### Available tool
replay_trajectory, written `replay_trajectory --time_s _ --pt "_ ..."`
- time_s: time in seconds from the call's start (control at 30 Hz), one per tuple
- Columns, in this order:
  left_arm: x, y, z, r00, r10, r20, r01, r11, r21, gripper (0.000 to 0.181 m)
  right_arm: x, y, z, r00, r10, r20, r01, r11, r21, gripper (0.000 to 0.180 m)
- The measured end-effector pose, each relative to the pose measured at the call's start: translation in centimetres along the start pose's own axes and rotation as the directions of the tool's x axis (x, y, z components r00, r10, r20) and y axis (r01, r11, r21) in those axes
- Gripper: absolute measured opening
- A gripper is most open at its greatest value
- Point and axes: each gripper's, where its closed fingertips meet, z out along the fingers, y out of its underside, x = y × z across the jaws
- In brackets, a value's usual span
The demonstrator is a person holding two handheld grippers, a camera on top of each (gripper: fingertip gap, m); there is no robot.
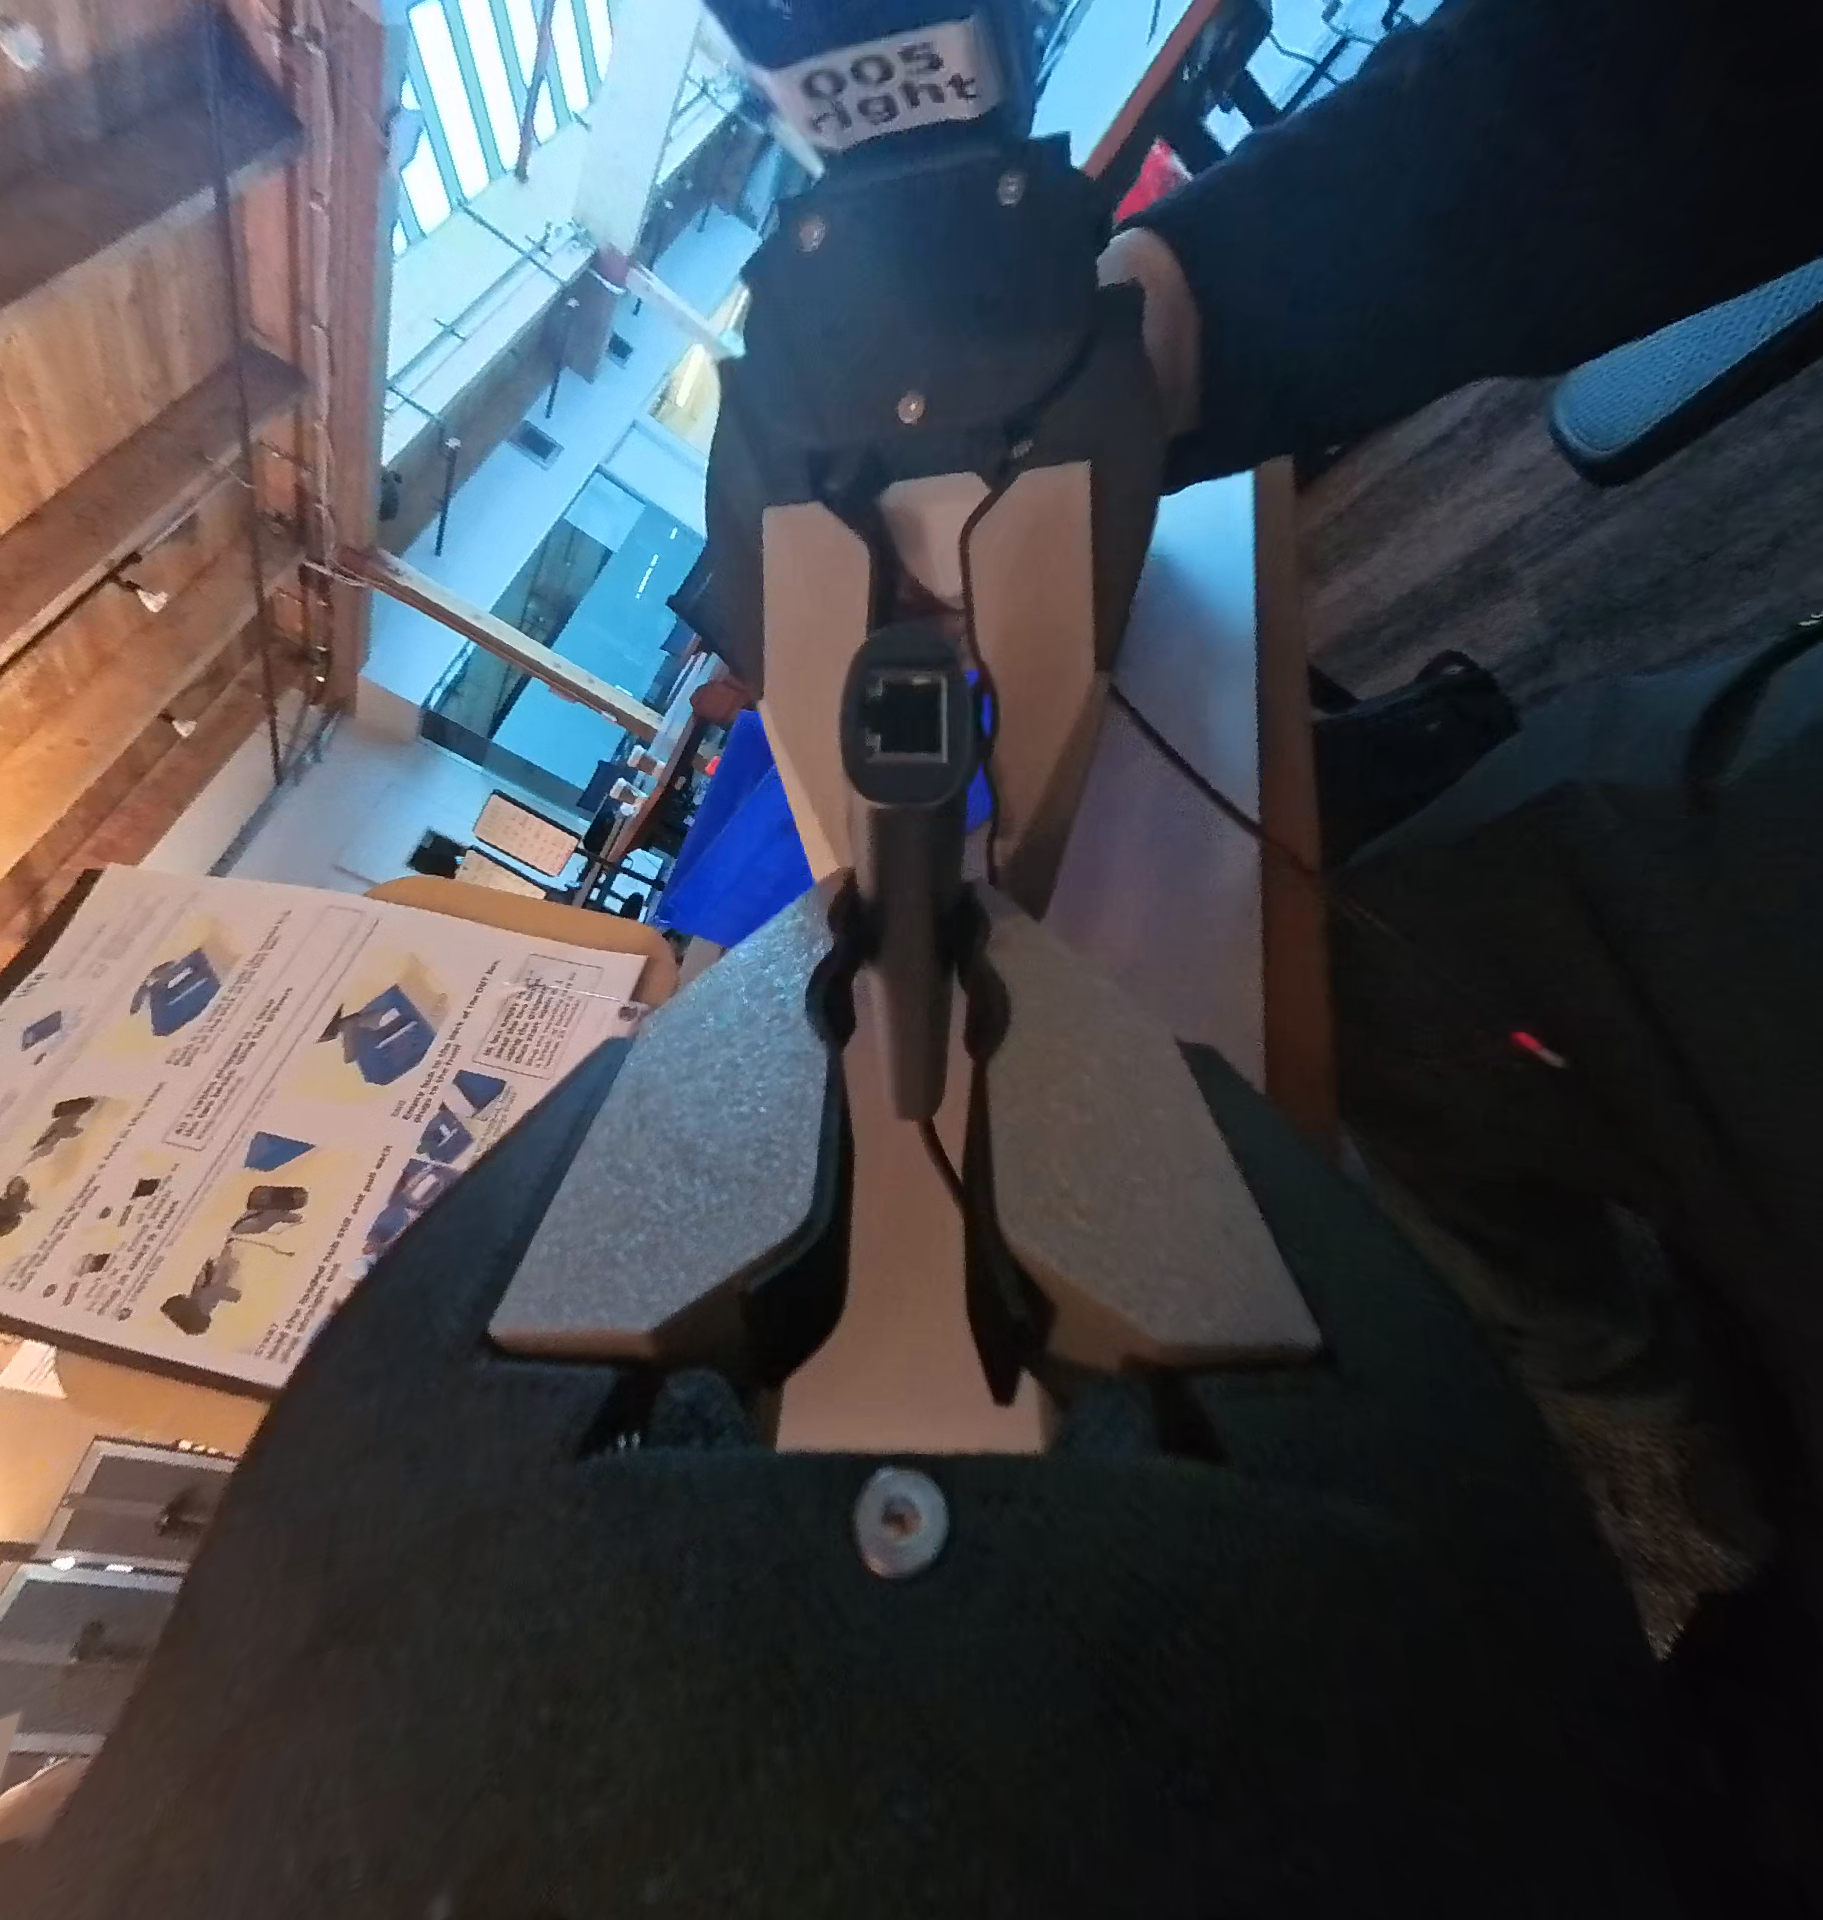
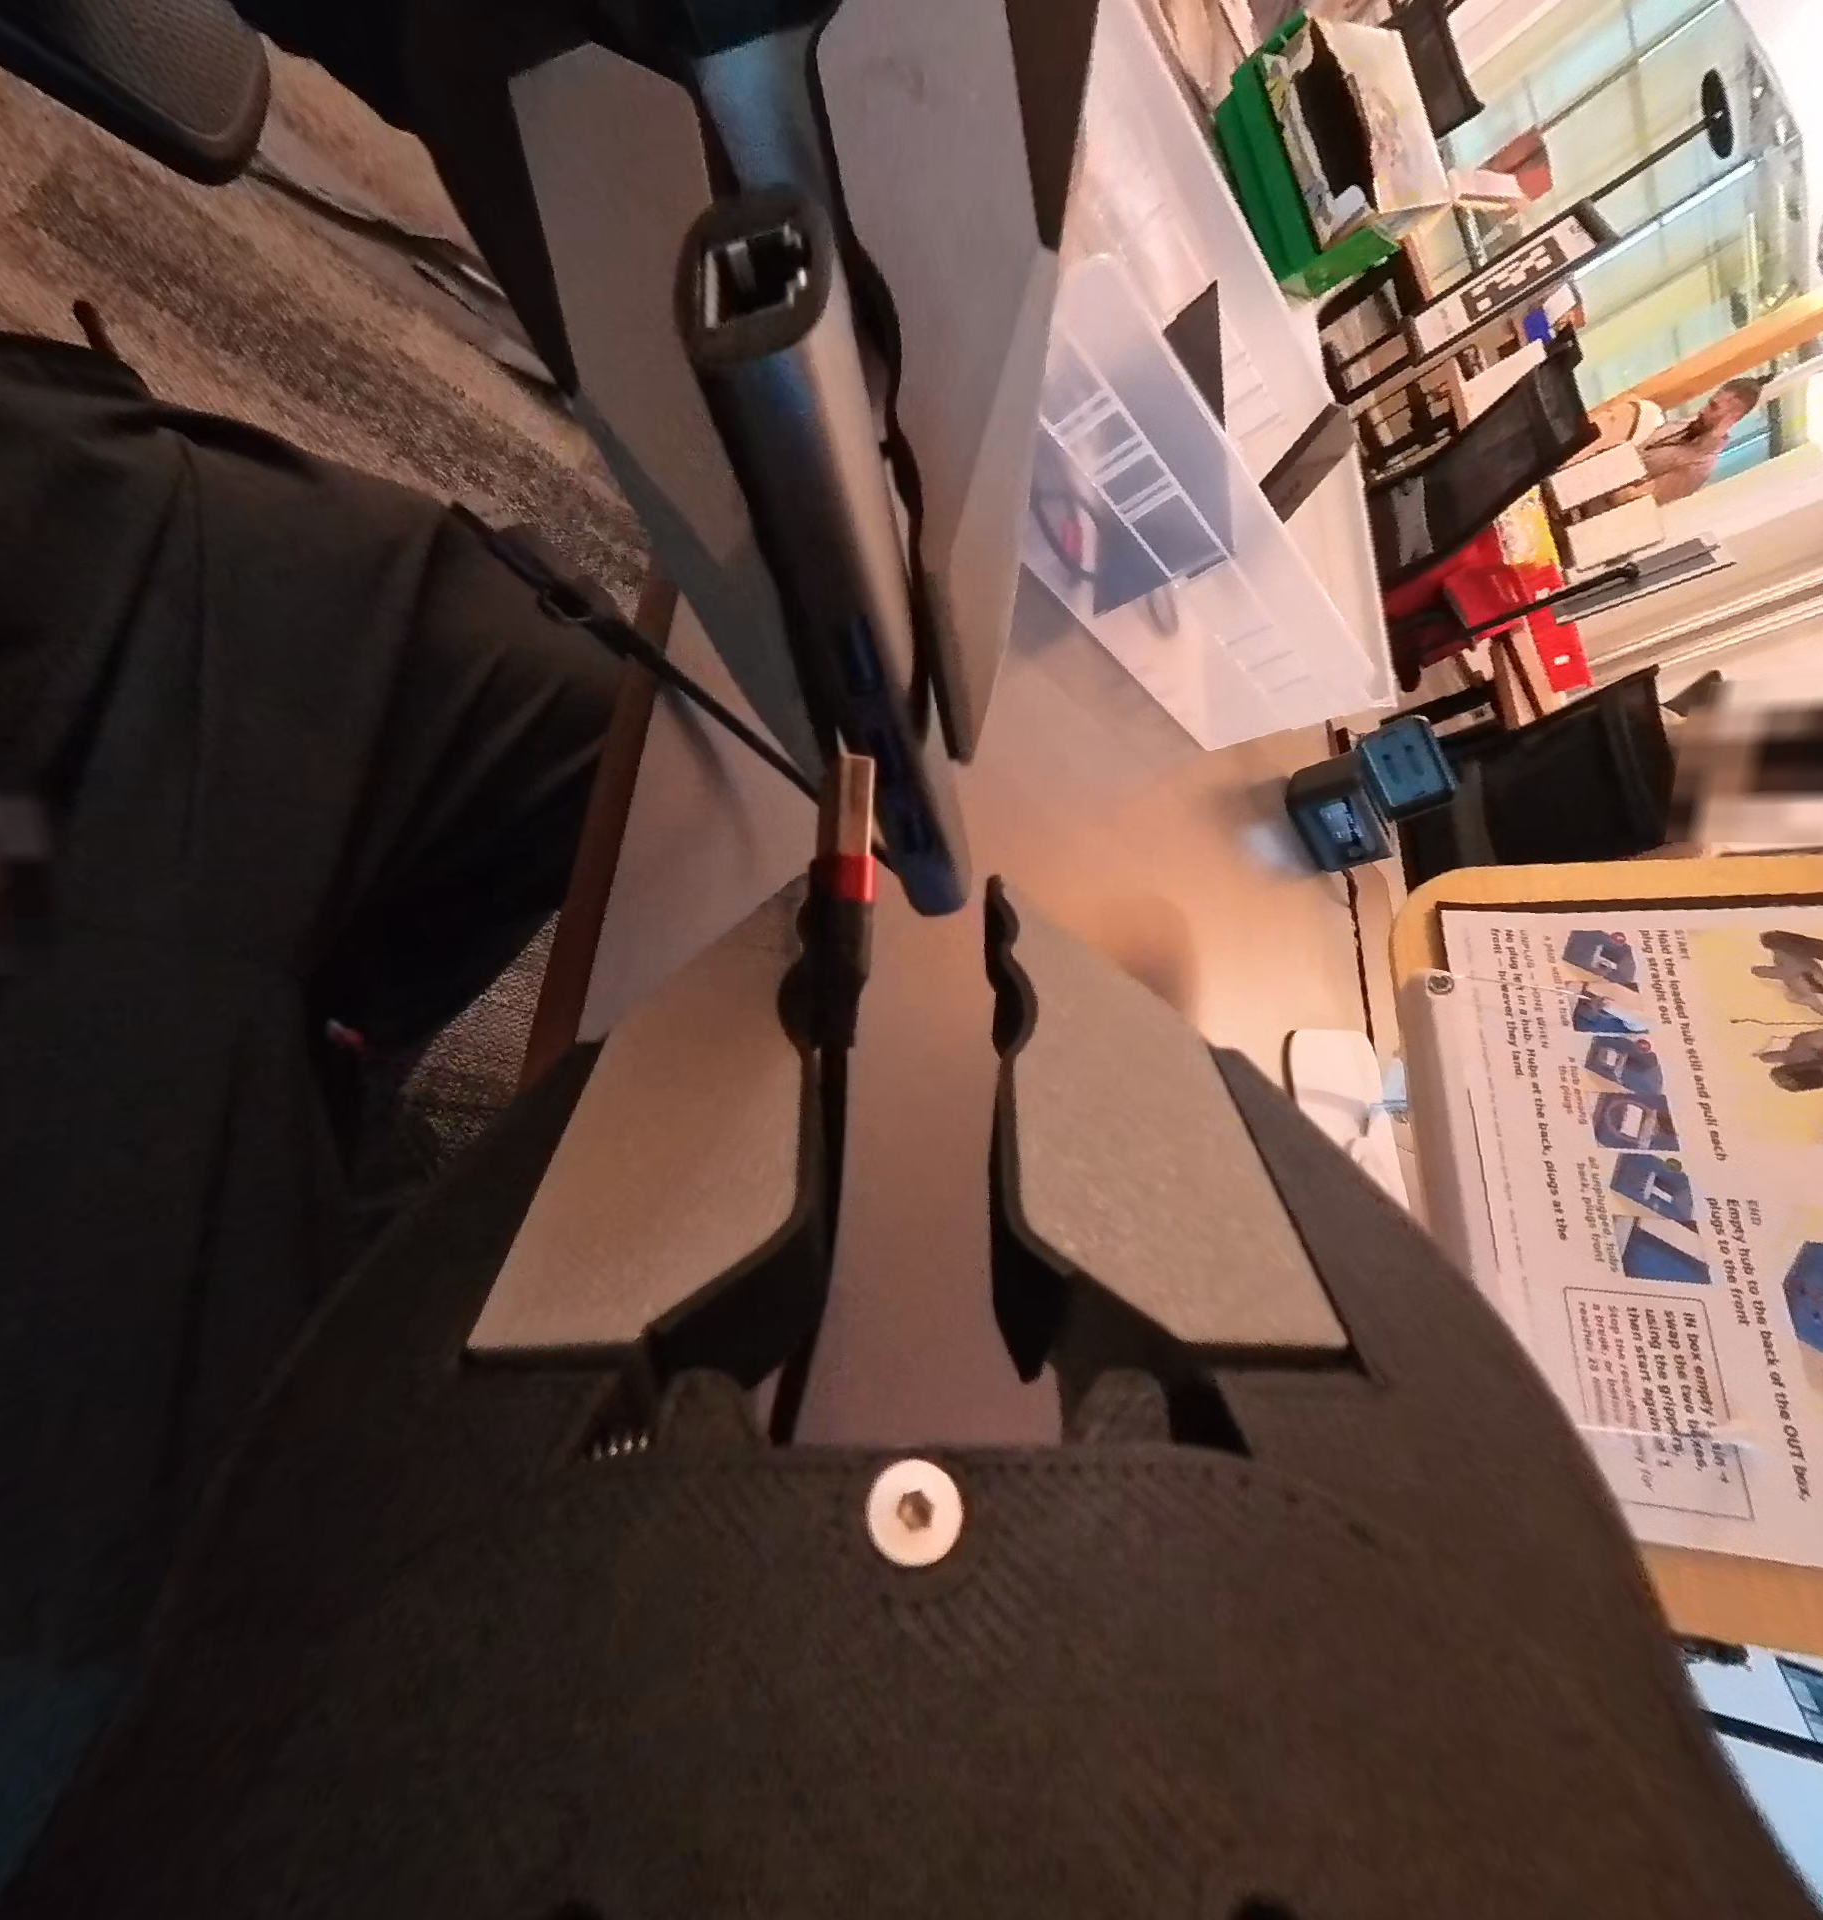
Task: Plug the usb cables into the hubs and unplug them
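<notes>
My left gripper (image 1: 907,966) is shut on a slim grey USB hub (image 1: 902,831), whose network-socket end points away from me. In the right wrist view the hub (image 2: 782,468) runs towards my right gripper (image 2: 902,935), with blue ports near its end. The right gripper is open. A black USB plug with a red band (image 2: 847,883) lies against its left finger, metal tip just beside the hub's ports, not inserted. Its cable (image 2: 824,1195) runs back along that finger. The right gripper also shows in the left wrist view (image 1: 928,883), fingers on either side of the hub.
A printed instruction sheet (image 1: 242,1122) (image 2: 1634,1195) stands beside the work area. A clear plastic bin (image 2: 1198,468) and two small blue cubes (image 2: 1374,790) sit on the table. A blue bin (image 1: 741,831), a chair armrest (image 1: 1717,353) and a person's hand (image 1: 1156,312) are nearby.
</notes>
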Motion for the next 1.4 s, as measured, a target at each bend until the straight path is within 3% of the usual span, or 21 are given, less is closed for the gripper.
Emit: replay_trajectory --time_s 0.03,0.1,0.33,0.53,0.67,0.8,1.17,1.33,1.4 --pt "-0.1 0.0 0.0 1.000 -0.003 0.001 0.003 1.000 0.000 0.014 0.1 -0.1 -0.2 1.000 0.005 -0.004 -0.005 1.000 0.007 0.027" --pt "0.1 0.2 0.3 1.000 -0.023 -0.006 0.023 1.000 0.001 0.014 0.2 -0.7 -0.2 1.000 0.026 0.000 -0.026 0.999 0.034 0.000" --pt "0.0 4.3 1.2 0.998 0.064 0.023 -0.060 0.985 -0.160 0.014 0.7 2.7 2.0 0.998 -0.025 -0.063 0.014 0.986 -0.166 0.000" --pt "-2.1 5.6 0.7 0.973 0.223 0.064 -0.206 0.957 -0.206 0.014 2.9 6.7 2.8 0.981 0.113 -0.157 -0.148 0.961 -0.232 0.000" --pt "-3.1 7.1 1.6 0.969 0.230 0.089 -0.208 0.956 -0.206 0.014 3.5 9.1 4.9 0.941 0.289 -0.175 -0.324 0.920 -0.223 0.000" --pt "-3.0 9.5 2.5 0.971 0.230 0.070 -0.212 0.957 -0.200 0.014 3.1 11.5 6.7 0.931 0.326 -0.165 -0.361 0.892 -0.272 0.000" --pt "-1.6 11.7 2.4 0.967 0.256 0.017 -0.247 0.947 -0.208 0.014 2.1 9.4 5.9 0.928 0.371 -0.045 -0.372 0.908 -0.195 0.017" --pt "-1.8 11.7 2.3 0.971 0.236 0.030 -0.226 0.953 -0.201 0.014 2.5 10.0 5.3 0.917 0.392 -0.079 -0.399 0.879 -0.260 0.021" --pt "-2.0 11.5 2.1 0.975 0.221 0.040 -0.209 0.959 -0.192 0.014 3.4 9.6 4.5 0.879 0.465 -0.108 -0.476 0.842 -0.254 0.024"
